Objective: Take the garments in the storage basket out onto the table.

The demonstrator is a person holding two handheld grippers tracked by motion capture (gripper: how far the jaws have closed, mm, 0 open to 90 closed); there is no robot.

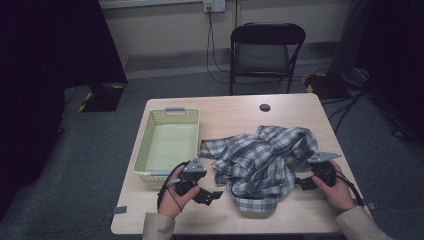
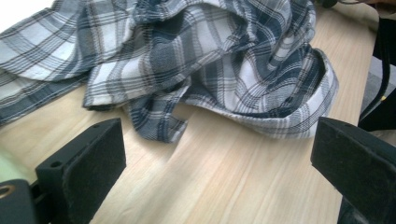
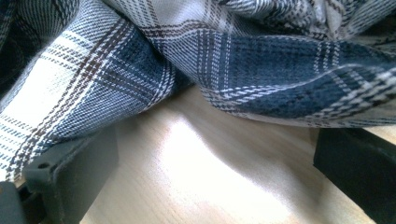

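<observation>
Shirt: a crumpled blue-and-white plaid cotton shirt lies in a loose heap on the right half of the pale wooden table, folds bunched up, a hem curling toward the near edge.
Shirt close up: in the left gripper view the checked cloth spreads across the top, one narrow strip trailing down onto bare wood.
Left tongs: the left tongs sit low on the table just beside the shirt's left edge, jaws wide apart, nothing between them but wood.
Right tongs: the right tongs are right at the shirt's right edge, jaws spread, fabric hanging just ahead of them.
Basket: a pale yellow-green plastic mesh basket stands left of the shirt.
</observation>
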